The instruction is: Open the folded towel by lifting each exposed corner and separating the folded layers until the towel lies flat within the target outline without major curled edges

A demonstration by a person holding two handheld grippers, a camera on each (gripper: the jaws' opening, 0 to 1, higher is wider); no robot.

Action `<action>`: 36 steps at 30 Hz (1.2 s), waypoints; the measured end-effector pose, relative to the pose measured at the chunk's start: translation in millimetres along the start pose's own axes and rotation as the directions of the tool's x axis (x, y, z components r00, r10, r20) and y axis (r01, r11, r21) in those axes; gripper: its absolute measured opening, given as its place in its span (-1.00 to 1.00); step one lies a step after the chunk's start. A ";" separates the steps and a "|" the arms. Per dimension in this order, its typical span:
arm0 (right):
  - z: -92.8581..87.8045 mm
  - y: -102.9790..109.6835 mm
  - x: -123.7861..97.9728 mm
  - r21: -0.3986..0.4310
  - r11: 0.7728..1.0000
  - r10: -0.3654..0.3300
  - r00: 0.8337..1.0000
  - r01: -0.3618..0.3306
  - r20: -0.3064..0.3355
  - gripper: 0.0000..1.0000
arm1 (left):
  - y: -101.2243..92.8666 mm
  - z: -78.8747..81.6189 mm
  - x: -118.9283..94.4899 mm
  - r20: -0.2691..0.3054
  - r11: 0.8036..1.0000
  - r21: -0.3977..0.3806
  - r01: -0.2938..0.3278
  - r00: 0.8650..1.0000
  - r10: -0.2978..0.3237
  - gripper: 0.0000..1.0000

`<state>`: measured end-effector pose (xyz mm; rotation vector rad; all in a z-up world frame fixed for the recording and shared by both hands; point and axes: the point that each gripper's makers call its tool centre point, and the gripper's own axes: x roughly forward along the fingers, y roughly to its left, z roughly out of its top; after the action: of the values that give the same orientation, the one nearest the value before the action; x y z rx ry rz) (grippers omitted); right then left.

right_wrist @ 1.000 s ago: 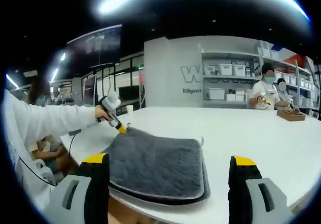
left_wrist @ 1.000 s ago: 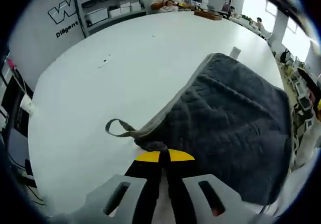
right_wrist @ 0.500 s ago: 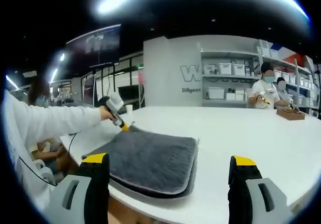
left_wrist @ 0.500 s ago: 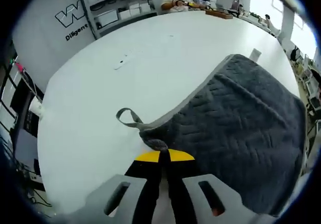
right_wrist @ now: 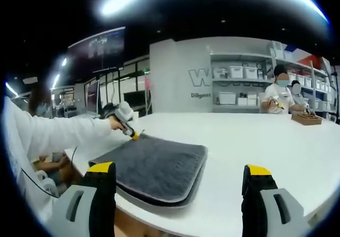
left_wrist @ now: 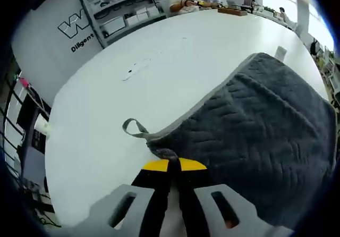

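Since a second ago, the towel's (right_wrist: 151,168) top layer has been dragged toward the person's side, its far edge now short of the layer beneath. Left of the towel, a white sleeve (right_wrist: 50,133) reaches in with the left gripper (left_wrist: 169,161), its jaws pinched tight on the towel's corner beside the hanging loop (left_wrist: 133,128). The dark grey towel lies folded on the white table (left_wrist: 133,61). The right gripper (right_wrist: 180,173) hovers near it, jaws spread wide, holding nothing.

Two tong-mounted views, shared towel (left_wrist: 255,125)
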<state>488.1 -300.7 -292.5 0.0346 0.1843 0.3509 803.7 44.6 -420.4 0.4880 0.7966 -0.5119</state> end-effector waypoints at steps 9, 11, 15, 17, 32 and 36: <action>2.7 4.1 -2.4 -0.011 1.000 -0.006 1.000 0.006 0.005 0.98 | -0.8 5.0 -20.7 0.171 0.977 -0.186 0.102 0.983 -0.070 -0.44; 2.0 3.6 -2.6 -0.013 1.000 -0.010 1.000 0.010 0.001 0.98 | 0.7 4.6 -30.0 0.207 0.976 -0.192 0.105 0.976 -0.064 -0.41; 0.2 2.2 -3.1 -0.010 1.000 -0.016 1.000 0.016 -0.005 0.98 | -12.0 6.8 -57.2 0.324 0.953 -0.207 0.221 0.935 -0.147 -0.41; 0.0 0.3 -3.9 -0.008 1.000 -0.022 1.000 0.022 -0.005 0.98 | -14.5 10.3 -75.7 0.413 0.932 -0.230 0.280 0.895 -0.167 -0.41; -6.2 -4.0 -2.3 -0.005 0.999 -0.048 0.998 0.047 -0.032 0.98 | -54.8 -23.9 -195.9 0.685 0.918 -0.157 0.366 0.710 -0.166 0.15; -5.1 -4.6 -3.3 -0.010 0.999 -0.051 0.998 0.050 -0.032 0.98 | -70.5 -36.5 -208.7 0.699 0.917 -0.147 0.372 0.695 -0.169 0.29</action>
<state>485.7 -306.2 -297.3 0.0155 0.2147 0.3021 618.3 62.4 -297.4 -0.1103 0.2119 -0.7837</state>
